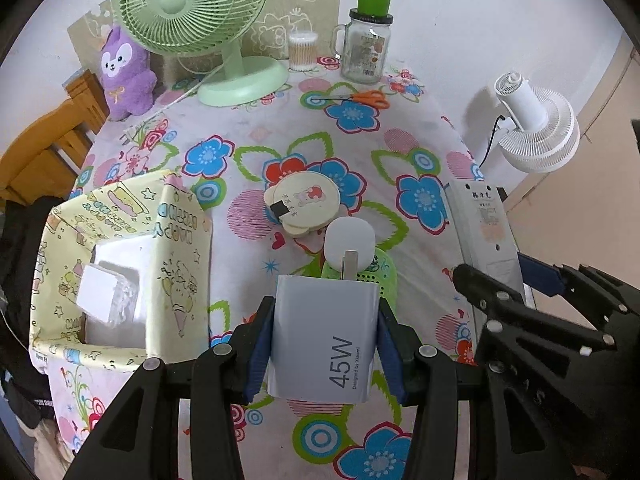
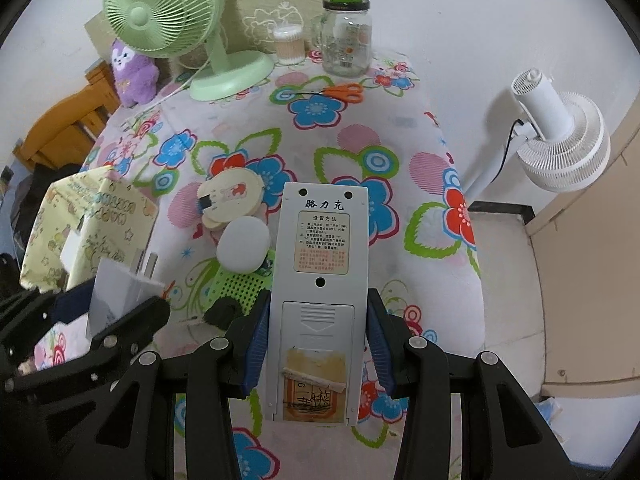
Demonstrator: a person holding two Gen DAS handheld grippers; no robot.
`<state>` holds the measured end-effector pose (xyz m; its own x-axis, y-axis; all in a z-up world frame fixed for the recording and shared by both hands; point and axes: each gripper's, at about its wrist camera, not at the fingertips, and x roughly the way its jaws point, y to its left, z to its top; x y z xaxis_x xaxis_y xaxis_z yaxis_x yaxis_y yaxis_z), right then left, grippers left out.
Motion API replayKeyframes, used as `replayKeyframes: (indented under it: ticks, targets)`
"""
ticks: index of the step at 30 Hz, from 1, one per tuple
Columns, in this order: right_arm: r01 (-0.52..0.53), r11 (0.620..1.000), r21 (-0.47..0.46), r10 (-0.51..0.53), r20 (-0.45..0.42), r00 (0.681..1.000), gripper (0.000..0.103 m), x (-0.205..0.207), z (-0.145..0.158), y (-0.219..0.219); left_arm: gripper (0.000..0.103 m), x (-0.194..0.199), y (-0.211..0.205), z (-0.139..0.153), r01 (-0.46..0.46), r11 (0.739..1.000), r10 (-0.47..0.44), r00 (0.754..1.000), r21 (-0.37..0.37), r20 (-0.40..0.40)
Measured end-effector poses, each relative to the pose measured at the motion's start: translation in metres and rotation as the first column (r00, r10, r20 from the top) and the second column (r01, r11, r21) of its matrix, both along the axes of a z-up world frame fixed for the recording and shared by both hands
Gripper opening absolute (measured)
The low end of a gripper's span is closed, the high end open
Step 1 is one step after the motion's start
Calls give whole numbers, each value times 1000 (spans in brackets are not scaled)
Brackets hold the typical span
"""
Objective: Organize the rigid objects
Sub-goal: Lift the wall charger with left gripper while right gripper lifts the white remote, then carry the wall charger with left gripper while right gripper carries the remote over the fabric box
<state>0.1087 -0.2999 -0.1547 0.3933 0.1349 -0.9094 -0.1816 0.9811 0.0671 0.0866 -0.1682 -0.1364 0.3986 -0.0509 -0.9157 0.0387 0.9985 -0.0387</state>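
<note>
We see a table under a flower-print cloth (image 1: pixel 360 152) against a white wall. On it: mint-green desk fan (image 1: pixel 192 8), yellow cartoon-print fabric bin (image 1: pixel 176 240) at left. Left gripper (image 1: pixel 324 344) clamps the grey 45W charger (image 1: pixel 324 340) above the cloth; right gripper (image 2: pixel 316 344) clamps the white remote control (image 2: pixel 320 264), back side up.

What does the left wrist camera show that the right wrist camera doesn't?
Only the left wrist view shows the "45W" print on the charger in the left gripper, and inside the yellow box.

Only the right wrist view shows the remote control's taped battery cover, clamped by the right gripper.

Both show the green fan, glass jar and orange scissors.
</note>
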Motion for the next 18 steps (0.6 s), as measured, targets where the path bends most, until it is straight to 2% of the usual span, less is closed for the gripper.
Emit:
replayKeyframes:
  ticks: [18]
  targets:
    - [12, 1000, -7, -11, 51, 999, 47, -14, 43, 20, 49, -4, 20, 33, 21, 1000, -21, 999, 3, 34]
